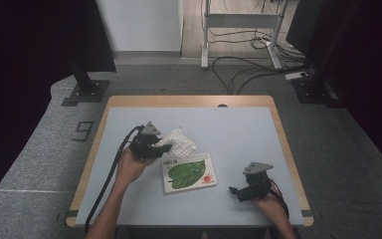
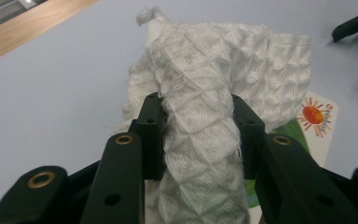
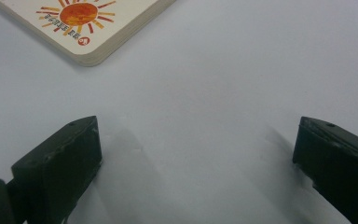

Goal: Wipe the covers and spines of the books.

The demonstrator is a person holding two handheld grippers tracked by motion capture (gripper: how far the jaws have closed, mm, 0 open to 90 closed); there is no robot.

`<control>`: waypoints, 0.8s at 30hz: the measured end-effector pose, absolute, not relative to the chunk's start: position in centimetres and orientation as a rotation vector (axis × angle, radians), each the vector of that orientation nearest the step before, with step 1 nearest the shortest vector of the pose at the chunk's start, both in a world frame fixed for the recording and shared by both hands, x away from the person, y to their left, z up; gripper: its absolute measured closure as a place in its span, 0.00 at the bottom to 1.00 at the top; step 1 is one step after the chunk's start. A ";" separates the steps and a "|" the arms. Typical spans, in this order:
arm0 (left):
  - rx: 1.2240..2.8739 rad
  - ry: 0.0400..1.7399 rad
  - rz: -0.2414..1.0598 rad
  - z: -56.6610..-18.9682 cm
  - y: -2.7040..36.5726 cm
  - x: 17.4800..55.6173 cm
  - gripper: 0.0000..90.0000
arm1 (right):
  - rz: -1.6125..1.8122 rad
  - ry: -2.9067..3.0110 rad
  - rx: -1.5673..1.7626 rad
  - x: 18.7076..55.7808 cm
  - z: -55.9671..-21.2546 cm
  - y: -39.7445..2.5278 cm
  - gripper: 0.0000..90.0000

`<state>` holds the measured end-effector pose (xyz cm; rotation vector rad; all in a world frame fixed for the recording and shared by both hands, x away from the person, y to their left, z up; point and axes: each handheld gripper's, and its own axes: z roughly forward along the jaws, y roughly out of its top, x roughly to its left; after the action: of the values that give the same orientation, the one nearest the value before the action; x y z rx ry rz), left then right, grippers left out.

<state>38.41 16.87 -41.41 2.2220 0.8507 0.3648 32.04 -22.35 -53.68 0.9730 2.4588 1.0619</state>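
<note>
Table (image 1: 129, 199): a pale blue-grey top with a light wooden edge, seen whole in the high view; all other items are borne on it.

Picture book (image 1: 189, 173): a white-covered board book with a green leaf and an orange sun printed on it, laid flat near the middle of the table. Its rounded corner with the sun (image 3: 79, 18) is caught at the upper left of the right gripper view. It is stiff and thick-paged.

White waffle-weave cloth (image 1: 180, 142): a small cloth laid at the left of centre, just behind the book, with its near edge overlapping the book's far corner. It is judged light, soft and limp, with a coarse quilted texture that should not slip between pads. A bunched fold is best taken, as is done here; a single flat layer would be harder to pinch. Its long axis is judged to run from the left gripper away toward the table's far right, with a frayed corner (image 2: 149, 14) pointing away from the jaws.

Left gripper (image 2: 197, 135): held in the left hand at the cloth's near-left end. A gathered ridge of the cloth (image 2: 200, 116) is pinched between its jaws, which are drawn narrow against the fabric on both sides.

Right gripper (image 3: 196, 144): held low over bare table near the right front, apart from the book. Its jaws are spread wide and nothing is held between them.
</note>
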 end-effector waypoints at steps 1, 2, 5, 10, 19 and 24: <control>2.218 0.860 0.368 -41.4 17.2 38.4 0.70 | 1.062 2.459 0.972 32.0 -53.7 -22.4 0.01; 2.216 0.867 0.369 -41.4 17.6 38.5 0.70 | 1.061 2.459 0.972 32.0 -53.7 -22.4 0.01; 2.215 0.892 0.382 -41.3 18.6 38.5 0.70 | 1.060 2.459 0.973 32.0 -53.7 -22.4 0.01; 2.197 0.947 0.394 -41.5 20.4 38.7 0.70 | 1.061 2.460 0.972 32.0 -53.7 -22.4 0.01; 2.167 1.043 0.434 -42.1 24.0 38.6 0.70 | 1.061 2.460 0.973 32.0 -53.7 -22.3 0.01; 2.143 1.093 0.452 -42.2 25.9 38.4 0.69 | 1.061 2.459 0.974 32.0 -53.7 -22.3 0.01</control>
<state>38.45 25.94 -42.24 2.1429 1.0926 0.4523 32.04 -22.34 -53.68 0.9736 2.4594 1.0609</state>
